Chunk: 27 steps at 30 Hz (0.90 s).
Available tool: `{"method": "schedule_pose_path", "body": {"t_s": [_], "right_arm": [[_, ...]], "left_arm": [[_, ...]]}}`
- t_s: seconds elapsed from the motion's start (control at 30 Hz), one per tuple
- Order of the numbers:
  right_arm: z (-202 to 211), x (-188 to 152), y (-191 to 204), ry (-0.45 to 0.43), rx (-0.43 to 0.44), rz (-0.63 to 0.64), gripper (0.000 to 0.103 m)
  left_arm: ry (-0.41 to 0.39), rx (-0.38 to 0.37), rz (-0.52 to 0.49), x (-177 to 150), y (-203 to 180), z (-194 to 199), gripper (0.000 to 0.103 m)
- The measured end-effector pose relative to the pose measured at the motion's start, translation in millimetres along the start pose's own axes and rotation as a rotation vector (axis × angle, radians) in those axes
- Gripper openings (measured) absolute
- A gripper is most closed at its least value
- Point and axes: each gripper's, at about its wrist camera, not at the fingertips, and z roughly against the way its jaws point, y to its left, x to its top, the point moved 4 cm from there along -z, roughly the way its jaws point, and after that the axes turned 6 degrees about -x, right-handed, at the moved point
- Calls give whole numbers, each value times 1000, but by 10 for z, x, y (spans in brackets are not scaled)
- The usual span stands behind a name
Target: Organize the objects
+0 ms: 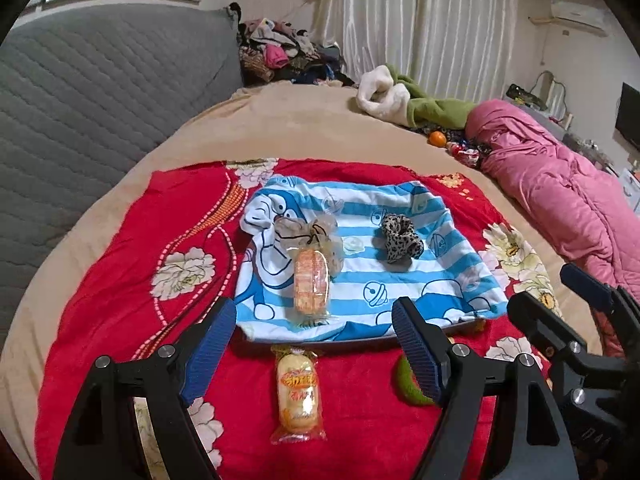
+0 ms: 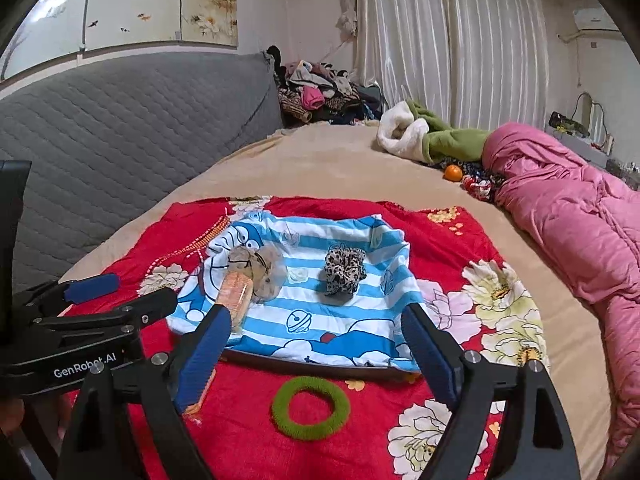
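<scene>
1. nearest the viewer, the left gripper hung above a red flowered cloth with its blue-padded jaws spread wide and nothing between them. the right gripper hung the same way, released and empty.
2. directly below the left gripper lay a yellow wrapped snack, lengthwise toward the viewer, flat on the red cloth. a good pick would likely come straight down over its narrow middle, pinching across the short sides so the slippery wrapper does not slide out.
3. below the right gripper lay a green fuzzy hair ring, flat on the red cloth, just in front of the striped cloth's near edge. one pad would probably need to drop inside the ring and one outside, to catch the band rather than press it flat.
4. a little farther on, a blue and white striped cartoon cloth seemed to cover a tray and serve as the collecting spot.
5. on its left side rested an orange wrapped snack, touching a sheer beige scrunchie behind it. on its right sat a leopard-print scrunchie, apart from both.
6. judging by that grouping, the snack belonged on the left, the ring on the right.
7. farthest off, a pink quilt lay along the bed's right side.
</scene>
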Motion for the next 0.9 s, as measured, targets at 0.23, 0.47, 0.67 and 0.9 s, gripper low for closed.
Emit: {"method": "schedule_pose_path", "body": {"t_s": [0.23, 0.47, 0.67, 0.9], "right_arm": [[331, 25, 50, -43, -6, 11, 89], [626, 1, 136, -74, -7, 32, 89], [873, -71, 226, -98, -11, 48, 90], [1080, -279, 324, -105, -19, 56, 94]], "left_arm": [[-16, 8, 8, -108, 60, 284, 81], [-25, 16, 7, -236, 127, 526, 81], [-27, 17, 13, -388, 184, 689, 81], [-13, 23, 10, -603, 212, 756, 81]]}}
